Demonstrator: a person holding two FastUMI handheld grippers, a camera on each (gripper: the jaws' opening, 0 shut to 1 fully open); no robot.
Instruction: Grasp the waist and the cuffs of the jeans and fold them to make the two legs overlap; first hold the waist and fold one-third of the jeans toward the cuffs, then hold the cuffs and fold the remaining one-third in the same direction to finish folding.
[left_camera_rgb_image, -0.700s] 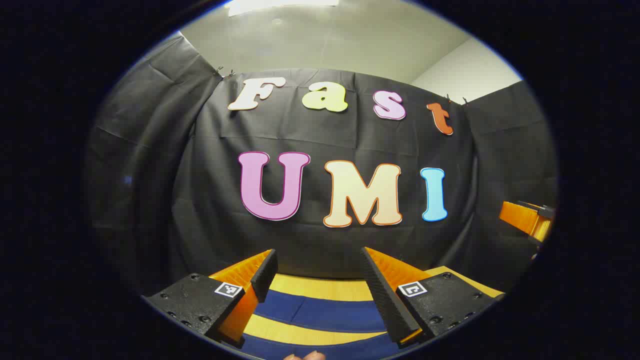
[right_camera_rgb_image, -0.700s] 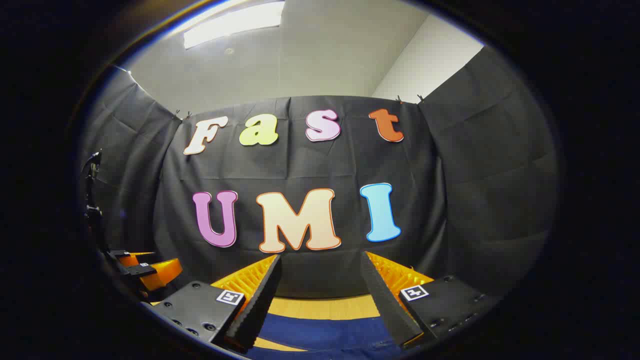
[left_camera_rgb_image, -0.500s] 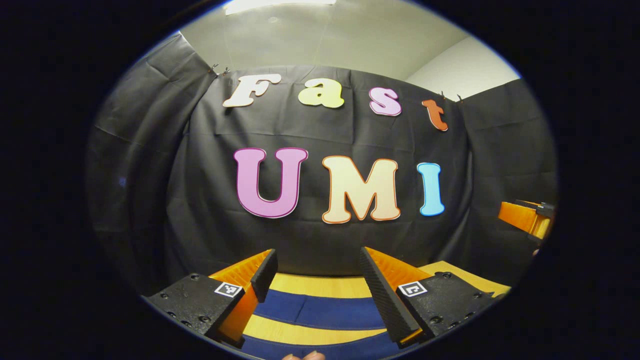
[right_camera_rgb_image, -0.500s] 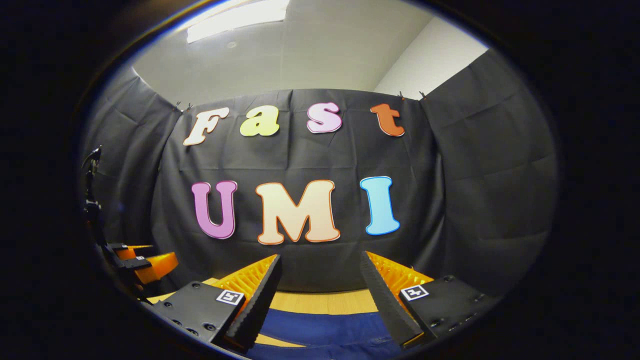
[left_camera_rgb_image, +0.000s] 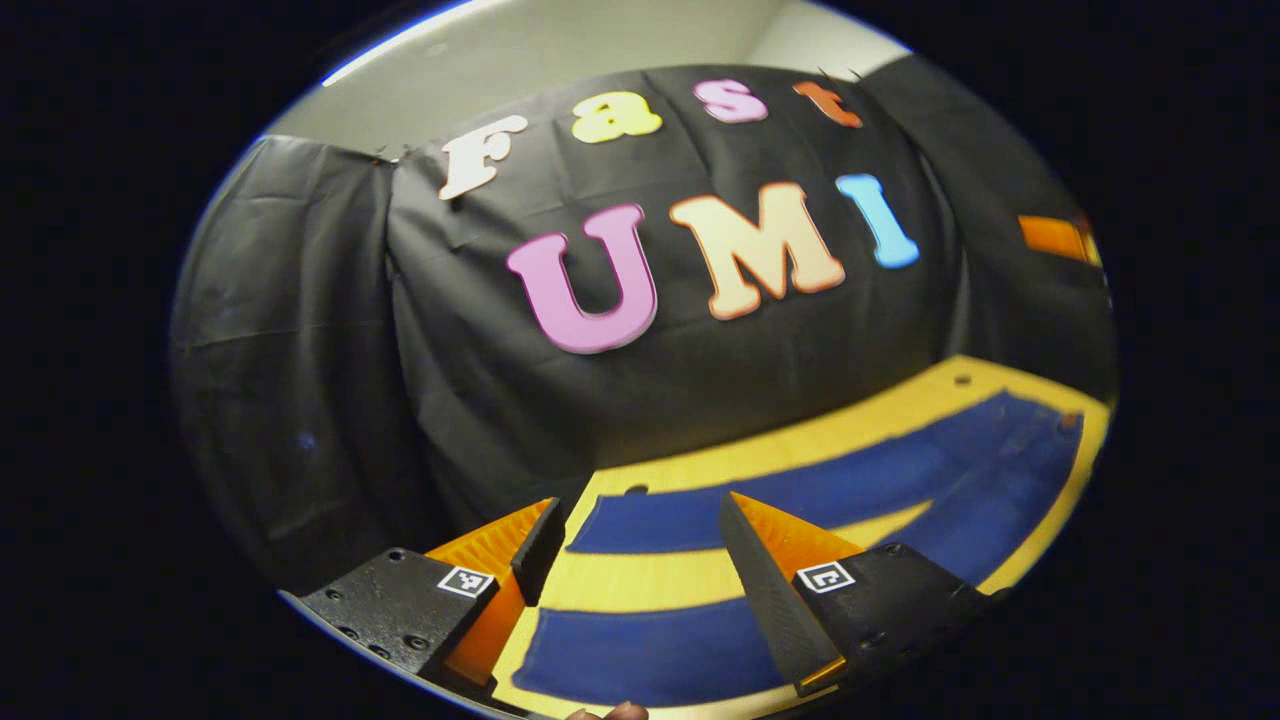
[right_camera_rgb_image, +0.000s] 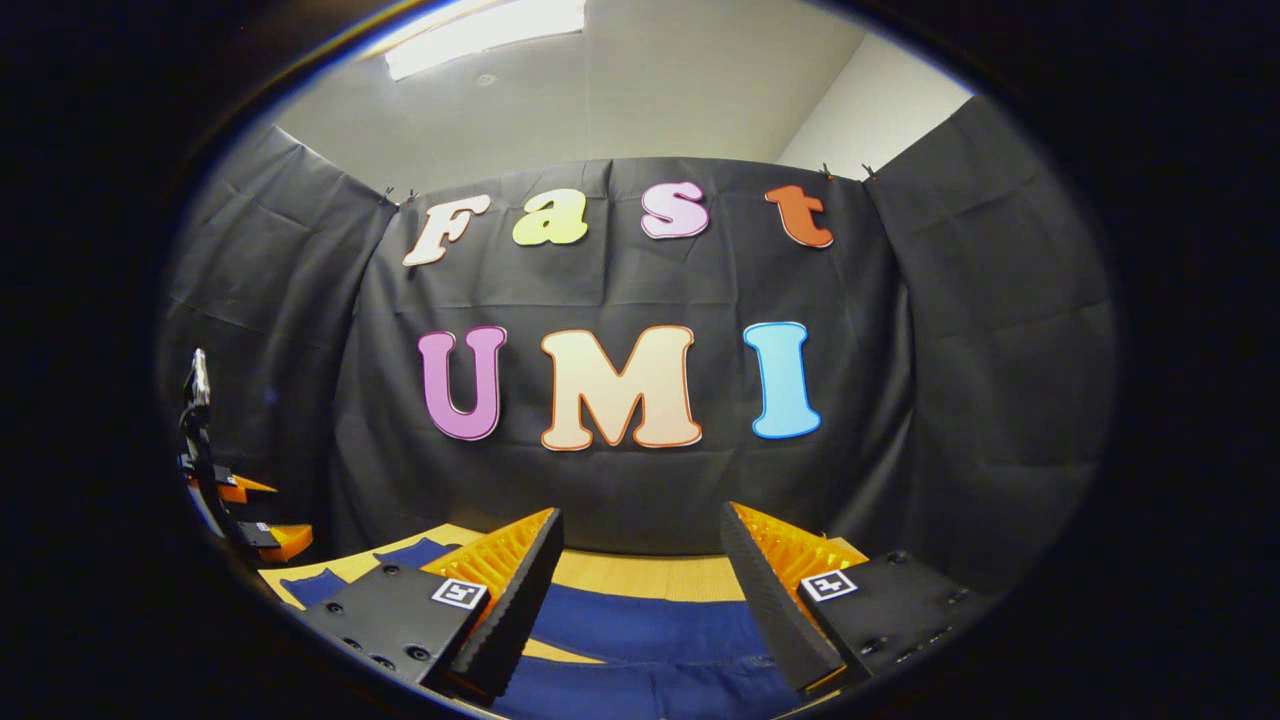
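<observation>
- Left gripper view gives us the biggest thing first: the desk (left_camera_rgb_image: 900, 405), a yellow wooden top running from under our tongs away to the right against the black booth wall.
- On it the jeans (left_camera_rgb_image: 800, 495) lie flat and unfolded, two dark blue legs side by side with a strip of bare desk between them. We judge their long axis to run from our left side off toward the right, where the cloth widens near the far edge.
- In the right gripper view the same jeans (right_camera_rgb_image: 650, 640) pass just below and ahead of the tongs, with desk (right_camera_rgb_image: 640, 580) showing beyond them.
- Our left tongs (left_camera_rgb_image: 635, 540) hover spread over the leg ends, nothing between the fingers. This end looks like the cuffs, though we cannot tell for certain.
- Our right tongs (right_camera_rgb_image: 640, 560) are also spread and empty, above the blue cloth and not touching it so far as we can see.
- Far off, the other gripper appears small at the edge of each view.
- A fingertip (left_camera_rgb_image: 610, 712) of the holding hand peeks in at the bottom of the left gripper view.
- We judge no fold is made yet: the left hand sits nearer the leg ends, the right nearer the other end, so each should drop onto its own end.
</observation>
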